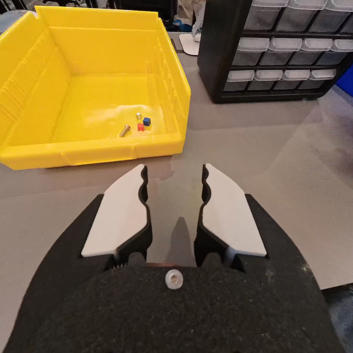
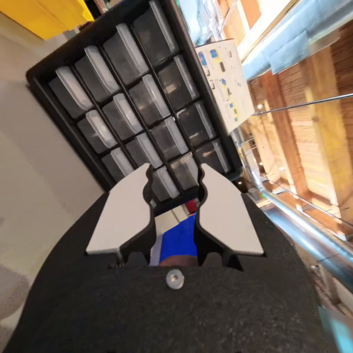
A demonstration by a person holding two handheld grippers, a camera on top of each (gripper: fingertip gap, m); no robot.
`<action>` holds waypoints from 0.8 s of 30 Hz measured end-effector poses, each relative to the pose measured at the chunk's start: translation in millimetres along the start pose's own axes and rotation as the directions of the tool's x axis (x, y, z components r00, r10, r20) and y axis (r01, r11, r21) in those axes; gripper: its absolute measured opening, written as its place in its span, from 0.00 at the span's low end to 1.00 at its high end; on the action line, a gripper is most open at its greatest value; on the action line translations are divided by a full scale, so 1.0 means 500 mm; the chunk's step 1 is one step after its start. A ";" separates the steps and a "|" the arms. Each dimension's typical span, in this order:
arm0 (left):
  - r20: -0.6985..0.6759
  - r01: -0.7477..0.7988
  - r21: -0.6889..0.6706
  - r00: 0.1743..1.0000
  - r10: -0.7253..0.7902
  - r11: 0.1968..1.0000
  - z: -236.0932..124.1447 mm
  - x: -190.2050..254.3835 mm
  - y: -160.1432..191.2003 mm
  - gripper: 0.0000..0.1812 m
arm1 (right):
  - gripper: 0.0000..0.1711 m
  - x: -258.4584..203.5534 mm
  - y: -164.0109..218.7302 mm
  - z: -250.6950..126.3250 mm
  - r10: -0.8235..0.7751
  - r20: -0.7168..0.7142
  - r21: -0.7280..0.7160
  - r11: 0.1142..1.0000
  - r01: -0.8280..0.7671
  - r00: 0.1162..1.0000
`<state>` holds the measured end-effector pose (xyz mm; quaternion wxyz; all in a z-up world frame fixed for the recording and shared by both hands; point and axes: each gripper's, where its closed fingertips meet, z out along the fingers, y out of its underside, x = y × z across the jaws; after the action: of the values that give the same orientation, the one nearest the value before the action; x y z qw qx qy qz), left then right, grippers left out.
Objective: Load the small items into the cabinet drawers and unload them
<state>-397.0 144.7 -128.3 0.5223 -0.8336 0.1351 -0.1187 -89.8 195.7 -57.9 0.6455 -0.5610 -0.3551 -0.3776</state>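
Observation:
A yellow bin (image 1: 91,152) stands on the grey table at the left. In its near right corner lie a metal bolt (image 1: 124,130), a red cube (image 1: 140,127), a blue cube (image 1: 146,121) and a metal nut (image 1: 138,115). A black cabinet (image 1: 215,57) with several clear drawers, all shut, stands at the right. My left gripper (image 1: 174,168) is open and empty above the table, just in front of the bin. My right gripper (image 2: 174,168) is open and empty, rolled sideways, close in front of the cabinet (image 2: 45,72), with its tips near a drawer (image 2: 166,183).
A blue bin (image 2: 179,242) sits beside the cabinet, seen between my right fingers; it also shows in the left wrist view (image 1: 344,80). A white stand base (image 1: 188,44) lies behind the bin. Shelving (image 2: 286,133) fills the background. Grey table (image 1: 248,152) surface stretches between bin and cabinet. The gap from one gripper's tips to the other's is roughly 30 cm. The left gripper is farther from the drawer (image 2: 166,183), some 35 cm, than the right, some 10 cm. My left gripper is the nearer one to the red cube (image 1: 140,127): about 12 cm, against 35 cm. The metal bolt (image 1: 124,130) is closer to my left gripper, around 12 cm from its tips; the right tips are 35 cm off.

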 end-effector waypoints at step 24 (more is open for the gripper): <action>-0.015 -0.002 -0.035 1.000 0.001 0.999 0.014 -0.004 0.016 0.29 | 0.04 0.005 -0.014 0.160 -0.310 -0.141 -0.021 0.950 0.310 0.940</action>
<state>-397.2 148.0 -138.8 0.5066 -0.8416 0.1417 -0.1221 -97.7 274.5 -43.3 0.6021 -0.4692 -0.3924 -0.5132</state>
